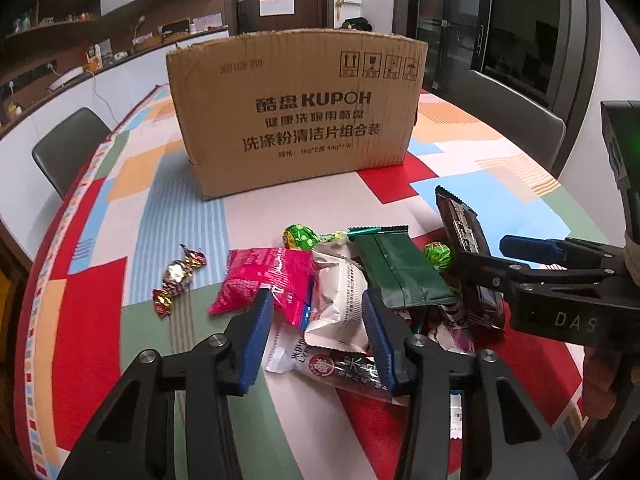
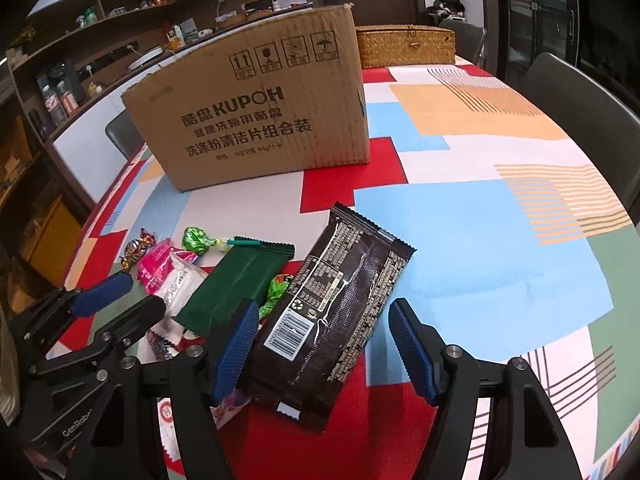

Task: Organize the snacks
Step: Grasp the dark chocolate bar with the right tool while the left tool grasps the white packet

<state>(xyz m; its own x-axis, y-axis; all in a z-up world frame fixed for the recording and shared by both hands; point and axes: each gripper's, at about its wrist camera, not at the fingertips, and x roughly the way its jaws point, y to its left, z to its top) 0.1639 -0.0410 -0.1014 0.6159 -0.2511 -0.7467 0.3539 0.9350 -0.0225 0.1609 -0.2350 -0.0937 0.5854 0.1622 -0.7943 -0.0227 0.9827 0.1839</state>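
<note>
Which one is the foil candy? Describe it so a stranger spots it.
Start at the cardboard box on the patchwork tablecloth. Nearer than it lies a snack pile; the foil candy sits alone left of the pink packet. Only it has twisted ends.

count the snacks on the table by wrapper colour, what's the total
green lollipops: 2
dark green packet: 1
pink packet: 1
white packets: 2
black packet: 1
gold and red foil candy: 1
total: 8 clearly visible; at least one more wrapper is half hidden under the pile, its colour unclear
</note>
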